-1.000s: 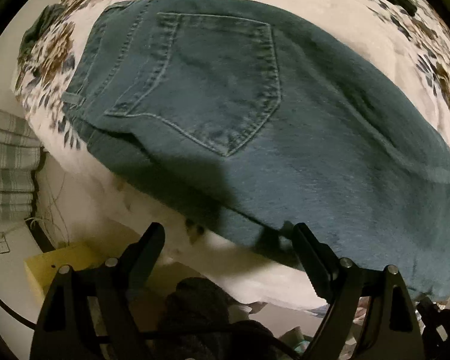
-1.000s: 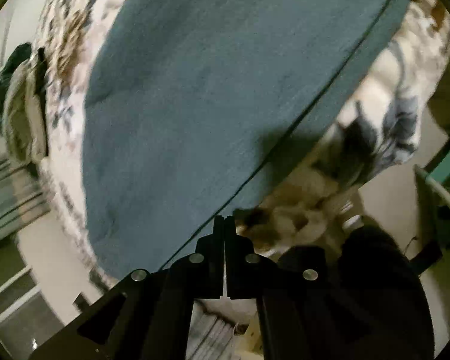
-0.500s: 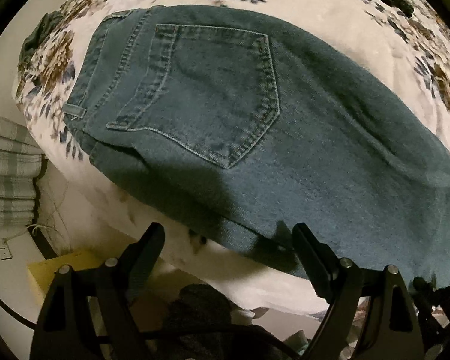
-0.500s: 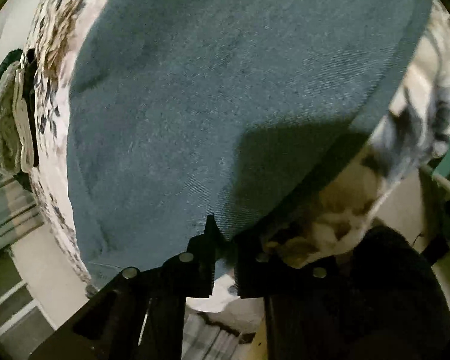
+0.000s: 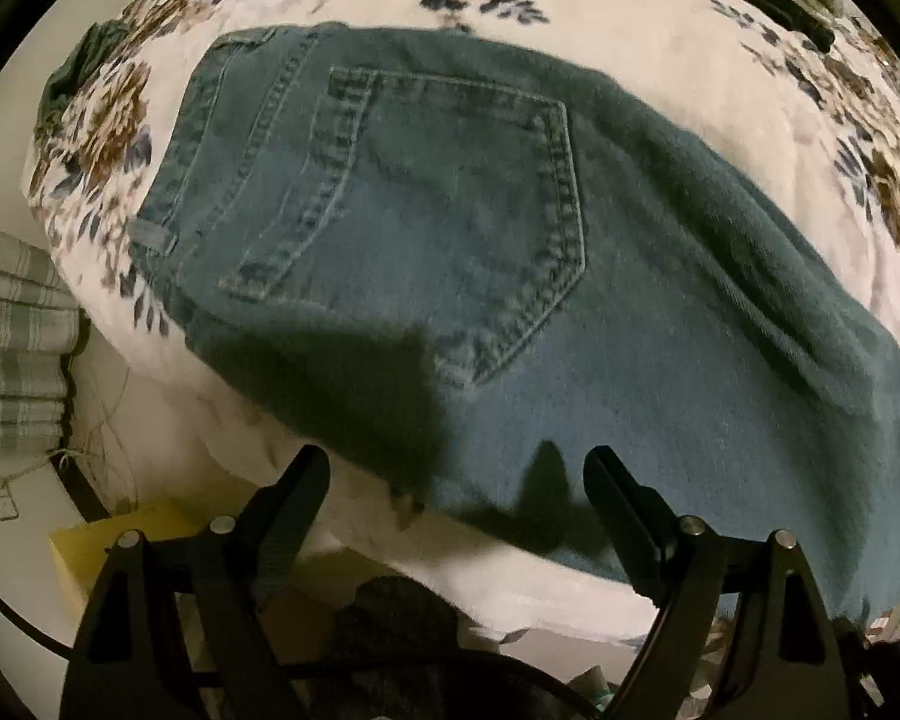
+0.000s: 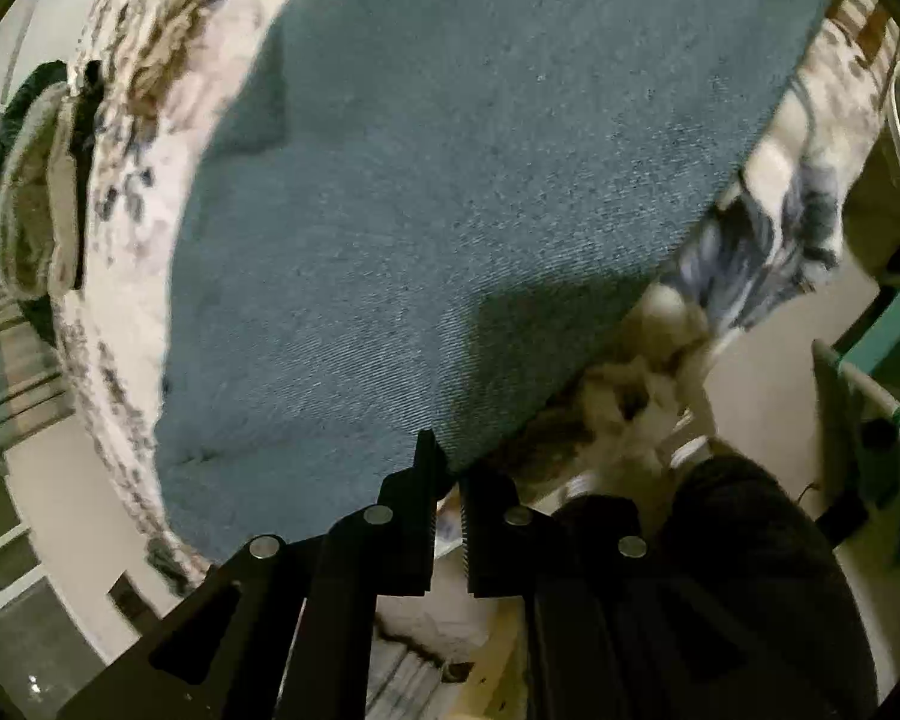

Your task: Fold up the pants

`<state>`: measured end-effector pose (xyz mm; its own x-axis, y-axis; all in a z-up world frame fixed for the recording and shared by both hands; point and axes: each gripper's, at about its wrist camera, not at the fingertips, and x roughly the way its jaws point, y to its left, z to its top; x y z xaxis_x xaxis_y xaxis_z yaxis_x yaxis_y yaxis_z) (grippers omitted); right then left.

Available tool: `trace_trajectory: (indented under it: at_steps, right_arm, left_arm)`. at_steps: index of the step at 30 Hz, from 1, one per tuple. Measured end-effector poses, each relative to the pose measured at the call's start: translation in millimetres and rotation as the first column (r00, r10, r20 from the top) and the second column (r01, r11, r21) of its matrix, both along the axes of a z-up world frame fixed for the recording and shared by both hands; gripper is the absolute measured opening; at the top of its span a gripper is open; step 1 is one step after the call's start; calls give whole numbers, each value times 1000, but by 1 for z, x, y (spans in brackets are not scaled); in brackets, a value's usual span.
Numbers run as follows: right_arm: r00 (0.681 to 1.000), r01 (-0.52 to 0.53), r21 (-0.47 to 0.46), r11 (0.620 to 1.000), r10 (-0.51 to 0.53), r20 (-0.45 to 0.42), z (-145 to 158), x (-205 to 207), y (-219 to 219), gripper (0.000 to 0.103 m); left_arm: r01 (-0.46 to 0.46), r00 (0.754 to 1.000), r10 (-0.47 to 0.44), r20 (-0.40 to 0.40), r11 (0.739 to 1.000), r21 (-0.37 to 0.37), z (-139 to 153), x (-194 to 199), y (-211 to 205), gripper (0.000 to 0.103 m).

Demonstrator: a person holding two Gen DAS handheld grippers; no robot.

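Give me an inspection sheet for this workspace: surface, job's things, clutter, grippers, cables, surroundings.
Surface: bed with a floral cover, white with brown and blue flowers.
Job's things: jeans lie flat on the cover, back pocket up, near edge close to the bed's side.
Clutter: a dark green cloth at the bed's far left corner; a yellow box on the floor below.
Grippers: left gripper open, over the jeans' near edge, nothing between its fingers. Right gripper shut on the jeans' edge.
Cables: a thin black one low at left.
Surroundings: striped fabric beside the bed; a teal frame at right; the person's dark sleeve.
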<state>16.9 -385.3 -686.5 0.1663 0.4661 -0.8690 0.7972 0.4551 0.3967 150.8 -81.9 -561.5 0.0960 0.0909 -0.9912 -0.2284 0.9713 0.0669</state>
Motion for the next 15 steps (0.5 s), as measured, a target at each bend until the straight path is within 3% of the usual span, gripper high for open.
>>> trace_trajectory:
  at_steps: [3, 5, 6, 8, 10, 13, 15]
  right_arm:
    - [997, -46, 30, 998, 48, -62, -19, -1, -3, 10]
    - [990, -85, 38, 996, 89, -108, -26, 1, -8, 24]
    - [990, -101, 25, 995, 103, -97, -22, 4, -11, 29]
    - [986, -162, -32, 986, 161, -40, 4, 19, -14, 52]
    - [975, -220, -51, 974, 222, 19, 28, 45, -10, 56]
    - [921, -370, -88, 925, 378, 94, 54, 105, 17, 56]
    - [862, -496, -46, 867, 498, 97, 52, 153, 54, 56]
  left_arm:
    - [37, 998, -37, -49, 999, 8, -17, 7, -7, 87]
    - [69, 991, -67, -120, 997, 19, -37, 9, -13, 87]
    - [66, 990, -64, -124, 998, 7, -40, 9, -12, 88]
    - [76, 989, -75, -127, 997, 0, -39, 12, -11, 87]
    - [57, 990, -59, -126, 998, -23, -29, 15, -7, 87]
    - [28, 998, -31, -60, 998, -53, -1, 25, -7, 87]
    - [29, 999, -30, -17, 998, -55, 11, 33, -9, 87]
